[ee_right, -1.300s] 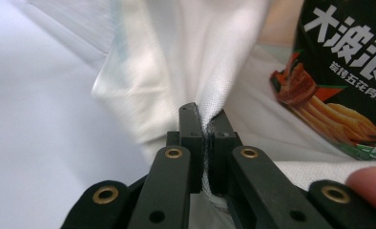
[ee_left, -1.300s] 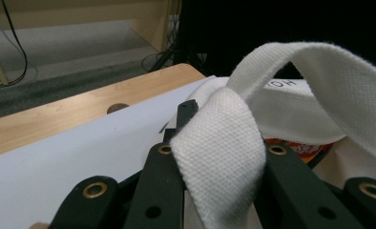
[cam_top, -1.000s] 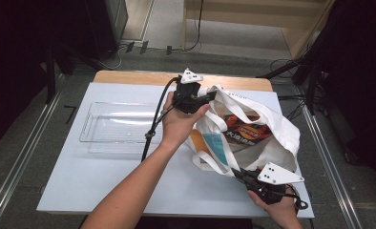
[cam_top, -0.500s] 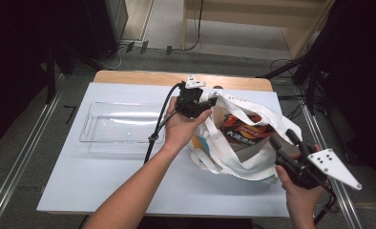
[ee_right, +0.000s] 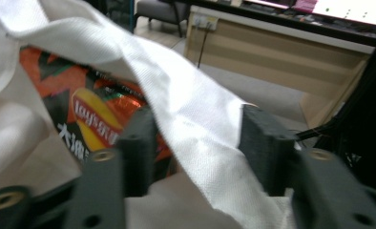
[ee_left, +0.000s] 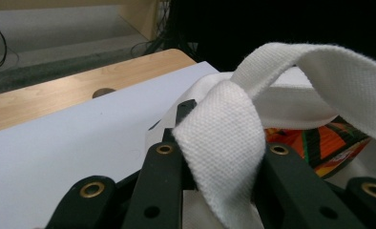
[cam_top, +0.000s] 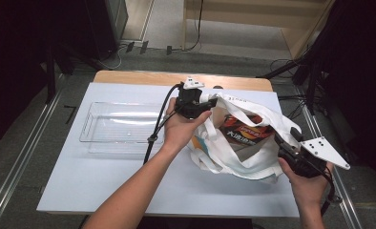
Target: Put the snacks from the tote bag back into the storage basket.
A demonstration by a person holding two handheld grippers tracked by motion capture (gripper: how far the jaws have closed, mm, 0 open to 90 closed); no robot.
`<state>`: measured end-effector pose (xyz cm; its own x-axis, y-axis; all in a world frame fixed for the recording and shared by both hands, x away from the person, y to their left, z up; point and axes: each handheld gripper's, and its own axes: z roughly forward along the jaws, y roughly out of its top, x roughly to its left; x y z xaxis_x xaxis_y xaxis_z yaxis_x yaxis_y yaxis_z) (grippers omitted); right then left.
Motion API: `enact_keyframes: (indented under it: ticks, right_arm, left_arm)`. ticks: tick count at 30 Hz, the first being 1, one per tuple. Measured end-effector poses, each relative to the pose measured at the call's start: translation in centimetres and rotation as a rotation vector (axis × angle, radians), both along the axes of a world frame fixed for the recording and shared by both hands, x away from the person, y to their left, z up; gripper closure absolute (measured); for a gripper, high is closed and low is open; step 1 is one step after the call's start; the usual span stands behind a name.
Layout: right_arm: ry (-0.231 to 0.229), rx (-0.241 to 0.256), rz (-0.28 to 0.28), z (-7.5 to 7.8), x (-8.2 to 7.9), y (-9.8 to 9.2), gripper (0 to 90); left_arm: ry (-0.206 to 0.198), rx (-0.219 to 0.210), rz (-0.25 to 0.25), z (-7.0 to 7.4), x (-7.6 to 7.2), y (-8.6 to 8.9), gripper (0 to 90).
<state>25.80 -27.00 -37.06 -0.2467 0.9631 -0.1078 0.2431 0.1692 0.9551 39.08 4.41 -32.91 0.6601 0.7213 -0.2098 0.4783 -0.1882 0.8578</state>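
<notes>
A white cloth tote bag (cam_top: 253, 164) lies open on the right half of the white table (cam_top: 105, 176). Inside it shows an orange and black chip bag (cam_top: 245, 131), also seen as the chip bag (ee_right: 88, 117) in the right gripper view. My left gripper (cam_top: 209, 101) is at the bag's far left corner, shut on a white handle strap (ee_left: 224, 143) that folds over the left gripper (ee_left: 224, 136). My right gripper (cam_top: 285, 139) sits at the bag's right edge. In its own view the right gripper (ee_right: 200, 138) is open, with a white strap (ee_right: 191, 109) running loosely between the jaws.
A clear plastic tray (cam_top: 121, 126), nothing in it, stands on the table's left half. A wooden strip (cam_top: 143, 77) runs along the far edge. Dark equipment and cables surround the table. Metal rails (cam_top: 14, 181) flank both sides.
My right gripper has swung from the table's front edge up to the bag's right side and around a strap. My left gripper has kept its hold and lifted the handle slightly.
</notes>
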Motion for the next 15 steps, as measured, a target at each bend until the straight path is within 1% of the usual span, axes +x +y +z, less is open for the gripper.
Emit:
enact_keyframes:
  ticks: [1, 2, 3, 4, 5, 7, 9, 11, 13, 15]
  right_arm:
    - [0.004, 0.003, 0.011, 0.0, 0.0, -0.1, 65.5]
    - [0.007, 0.005, 0.023, 0.0, 0.0, -0.3, 72.7]
    - [0.011, 0.01, 0.027, 0.1, 0.0, -0.3, 78.7]
    - [0.003, 0.022, 0.032, 0.3, 0.0, -0.5, 84.8]
    - [-0.003, 0.028, 0.031, 0.5, 0.0, -0.5, 88.3]
    - [-0.019, 0.021, 0.019, 0.9, 0.3, -0.6, 89.6]
    - [-0.03, 0.05, 0.009, 1.5, 0.8, -0.8, 89.7]
    - [-0.043, 0.072, 0.003, 2.2, 1.3, -1.0, 89.8]
    - [-0.046, 0.073, -0.007, 2.9, 1.8, -1.2, 89.8]
    - [-0.05, 0.072, -0.023, 3.3, 2.3, -1.4, 89.8]
  left_arm:
    - [0.001, -0.004, -0.009, 0.0, -0.1, 0.0, 78.2]
    - [0.001, 0.0, -0.014, -0.1, -0.1, 0.0, 78.1]
    - [-0.005, -0.001, -0.025, -0.2, -0.3, -0.1, 78.3]
    - [-0.006, 0.001, -0.035, -0.2, -0.4, -0.1, 78.6]
    - [-0.01, -0.002, -0.042, -0.4, -0.5, -0.1, 79.1]
    - [-0.002, 0.007, -0.046, -0.7, -0.6, -0.1, 80.6]
    - [0.012, 0.002, -0.06, -1.0, -0.6, -0.1, 80.7]
    - [0.011, 0.001, -0.065, -1.0, -0.7, -0.1, 80.4]
    - [0.005, -0.008, -0.064, -0.9, -0.8, -0.1, 80.0]
    - [0.001, -0.009, -0.073, -1.0, -0.9, -0.3, 78.8]
